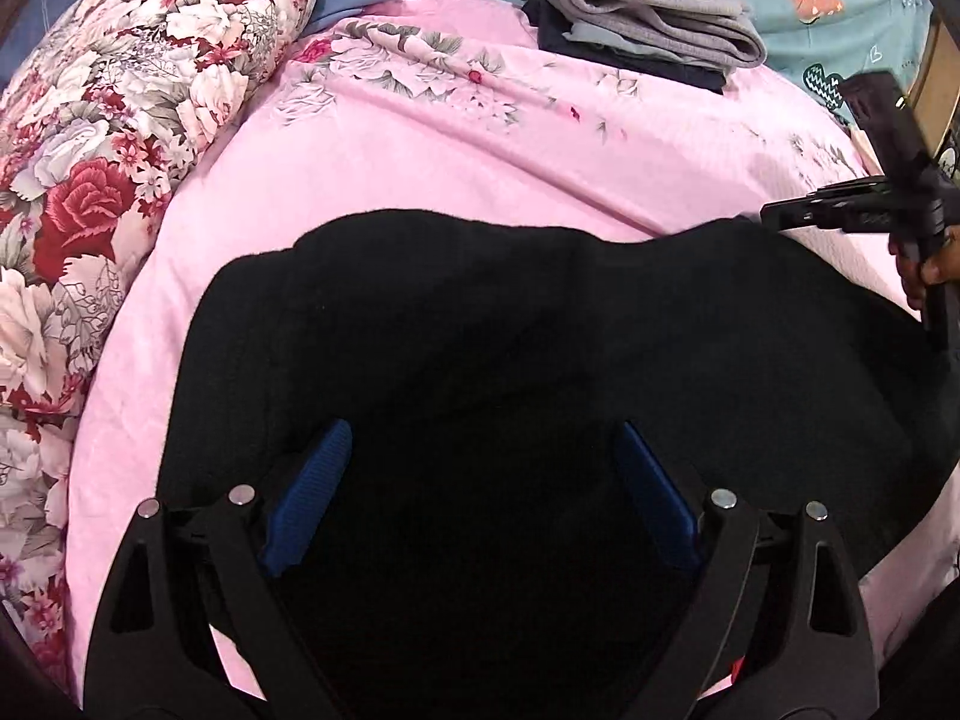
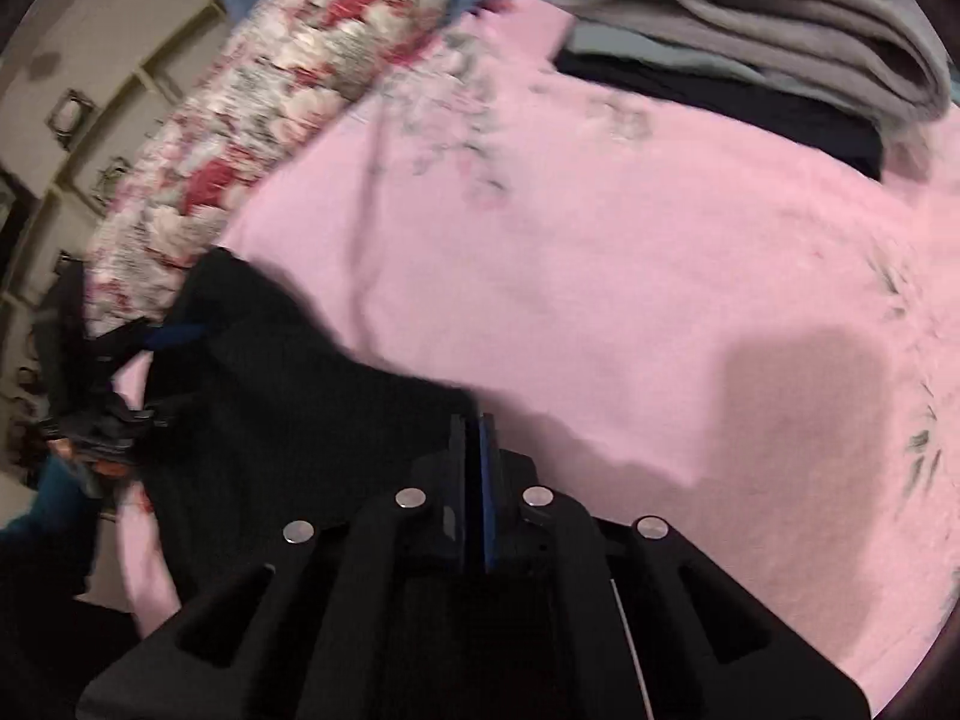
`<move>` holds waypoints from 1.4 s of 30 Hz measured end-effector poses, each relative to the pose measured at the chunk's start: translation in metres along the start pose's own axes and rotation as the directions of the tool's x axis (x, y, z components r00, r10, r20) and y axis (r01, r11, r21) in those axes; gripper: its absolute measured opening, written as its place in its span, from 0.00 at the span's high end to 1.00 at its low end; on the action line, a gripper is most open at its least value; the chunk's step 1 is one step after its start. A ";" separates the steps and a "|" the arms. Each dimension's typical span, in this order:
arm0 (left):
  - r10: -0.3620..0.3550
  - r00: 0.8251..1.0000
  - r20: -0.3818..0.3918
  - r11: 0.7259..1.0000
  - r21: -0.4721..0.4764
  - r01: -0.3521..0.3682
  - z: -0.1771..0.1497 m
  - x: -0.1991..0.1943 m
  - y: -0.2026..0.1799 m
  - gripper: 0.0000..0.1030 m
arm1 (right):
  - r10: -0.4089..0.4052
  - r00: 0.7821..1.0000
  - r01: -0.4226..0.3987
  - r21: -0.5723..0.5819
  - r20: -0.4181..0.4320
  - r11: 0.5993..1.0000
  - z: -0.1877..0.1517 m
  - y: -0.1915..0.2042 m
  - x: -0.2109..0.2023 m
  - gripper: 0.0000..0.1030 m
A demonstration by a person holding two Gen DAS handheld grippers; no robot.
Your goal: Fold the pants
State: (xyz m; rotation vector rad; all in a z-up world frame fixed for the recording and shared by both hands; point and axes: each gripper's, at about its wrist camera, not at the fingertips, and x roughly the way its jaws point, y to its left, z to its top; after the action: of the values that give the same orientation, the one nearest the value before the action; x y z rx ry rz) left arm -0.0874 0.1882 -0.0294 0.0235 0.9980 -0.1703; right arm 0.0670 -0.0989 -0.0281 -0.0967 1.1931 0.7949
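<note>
Black pants (image 1: 510,330) lie bunched on the pink floral bedsheet (image 1: 420,150). My left gripper (image 1: 483,438) is open, its blue pads (image 1: 318,468) spread wide over the near part of the pants. My right gripper (image 2: 474,426) is shut, its pads pressed together at the pants' edge (image 2: 360,396); whether cloth is pinched between them is hidden. The right gripper also shows at the right edge of the left wrist view (image 1: 774,216), at the pants' far right corner. The left gripper shows at the left of the right wrist view (image 2: 174,333).
A floral quilt roll (image 1: 90,180) lies along the left. A stack of folded grey and dark clothes (image 1: 648,18) sits at the far side of the bed, also close in the right wrist view (image 2: 750,18). A teal sheet (image 1: 840,0) lies behind.
</note>
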 end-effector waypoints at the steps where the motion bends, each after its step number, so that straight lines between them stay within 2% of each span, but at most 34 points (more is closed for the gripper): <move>1: -0.007 1.000 0.006 1.000 -0.007 0.007 -0.001 -0.004 0.002 0.12 | -0.089 0.996 0.089 -0.012 0.005 0.996 -0.003 -0.005 0.003 1.00; 3: -0.020 0.999 0.031 0.999 -0.026 0.020 0.003 -0.017 0.007 0.12 | -0.102 0.994 0.098 0.096 0.039 0.991 -0.005 -0.022 -0.006 0.97; 4: -0.028 0.999 0.044 0.999 -0.031 0.029 0.003 -0.024 0.008 0.12 | -0.084 0.994 0.074 0.146 0.063 0.986 -0.007 -0.030 -0.015 0.95; 6: -0.058 0.995 0.081 0.997 -0.036 0.061 0.005 -0.039 0.010 0.12 | 0.033 0.994 -0.054 0.198 0.107 0.979 -0.019 -0.033 -0.040 0.92; 8: -0.083 0.991 0.107 0.995 -0.044 0.088 0.003 -0.049 0.010 0.12 | 0.110 0.986 -0.133 0.206 0.121 0.969 -0.036 -0.020 -0.063 0.69; 9: -0.090 0.990 0.107 0.994 -0.047 0.095 0.001 -0.050 0.010 0.12 | 0.131 0.983 -0.156 0.206 0.130 0.966 -0.048 -0.011 -0.073 0.49; 10: -0.094 0.991 0.094 0.994 -0.049 0.099 -0.002 -0.047 0.009 0.12 | 0.165 0.975 -0.193 0.208 0.146 0.959 -0.064 -0.002 -0.086 0.45; 14: -0.055 0.998 0.014 0.998 -0.033 0.056 -0.020 -0.024 0.008 0.12 | 0.239 0.955 -0.276 0.233 0.175 0.933 -0.121 0.026 -0.103 0.45; 17: -0.037 0.999 0.020 0.999 -0.005 0.037 -0.026 -0.025 0.006 0.12 | 0.205 0.971 -0.236 0.332 0.126 0.913 -0.177 0.026 -0.090 0.45; 18: -0.035 0.999 0.014 0.999 -0.011 0.035 -0.025 -0.028 0.007 0.12 | 0.189 0.975 -0.220 0.372 0.119 0.902 -0.195 0.021 -0.087 0.52; 19: -0.038 0.999 0.018 0.999 -0.017 0.039 -0.025 -0.032 0.007 0.12 | 0.175 0.968 -0.233 0.394 0.178 0.889 -0.218 0.016 -0.100 0.52; 20: -0.047 0.998 0.034 0.999 -0.024 0.048 -0.024 -0.040 0.008 0.12 | 0.147 0.971 -0.216 0.429 0.189 0.877 -0.231 0.014 -0.114 0.52; 21: -0.059 0.997 0.057 0.998 -0.032 0.061 -0.023 -0.050 0.009 0.12 | 0.089 0.976 -0.174 0.467 0.198 0.867 -0.242 0.012 -0.129 0.49; 22: -0.073 0.994 0.077 0.996 -0.037 0.076 -0.022 -0.057 0.009 0.12 | 0.001 0.969 -0.136 0.525 0.248 0.840 -0.261 0.009 -0.160 0.48; 23: -0.100 0.989 0.108 0.994 -0.040 0.105 -0.020 -0.066 0.008 0.12 | -0.028 0.948 -0.162 0.554 0.318 0.817 -0.276 0.005 -0.183 0.46; 24: -0.122 0.984 0.128 0.991 -0.039 0.128 -0.018 -0.072 0.006 0.12 | -0.079 0.913 -0.194 0.597 0.399 0.779 -0.299 0.001 -0.212 0.39; 25: -0.158 0.976 0.147 0.986 -0.030 0.164 -0.015 -0.079 -0.001 0.12 | -0.136 0.889 -0.199 0.637 0.437 0.745 -0.318 -0.002 -0.232 0.33; 27: -0.209 0.965 0.156 0.978 0.015 0.210 -0.012 -0.084 -0.022 0.11 | -0.317 0.821 -0.186 0.748 0.474 0.637 -0.369 -0.010 -0.281 0.29; 28: -0.223 0.963 0.152 0.975 0.043 0.219 -0.012 -0.085 -0.032 0.11 | -0.367 0.797 -0.191 0.775 0.481 0.602 -0.387 -0.012 -0.293 0.29; 29: -0.238 0.961 0.141 0.971 0.075 0.229 -0.012 -0.083 -0.045 0.11 | -0.425 0.776 -0.200 0.821 0.466 0.534 -0.413 -0.017 -0.306 0.29; 31: -0.257 0.961 0.105 0.962 0.121 0.244 -0.016 -0.074 -0.066 0.11 | -0.462 0.775 -0.218 0.868 0.432 0.446 -0.440 -0.022 -0.308 0.29; 33: -0.257 0.965 0.049 0.958 0.141 0.249 -0.020 -0.058 -0.080 0.11 | -0.452 0.805 -0.218 0.900 0.384 0.376 -0.457 -0.029 -0.298 0.29; 35: -0.204 0.979 -0.027 0.967 0.148 0.206 -0.024 -0.034 -0.087 0.11 | -0.422 0.843 -0.203 0.924 0.334 0.325 -0.462 -0.034 -0.281 0.29; 36: -0.174 0.983 -0.055 0.971 0.158 0.181 -0.028 -0.024 -0.089 0.11 | -0.420 0.850 -0.193 0.930 0.317 0.311 -0.463 -0.037 -0.277 0.29; 39: -0.159 0.987 -0.035 0.969 0.185 0.163 -0.032 -0.026 -0.093 0.11 | -0.415 0.855 -0.177 0.928 0.311 0.329 -0.462 -0.053 -0.275 0.29; 42: -0.179 0.983 -0.042 0.971 0.154 0.184 -0.028 -0.028 -0.087 0.11 | -0.390 0.864 -0.188 0.923 0.318 0.336 -0.452 -0.066 -0.269 0.29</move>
State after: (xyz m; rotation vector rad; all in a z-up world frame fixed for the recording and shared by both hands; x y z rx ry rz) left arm -0.1389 0.1085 -0.0166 0.0790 1.0123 -0.4173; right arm -0.2881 -0.4913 -0.0003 0.9814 0.9544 -0.1465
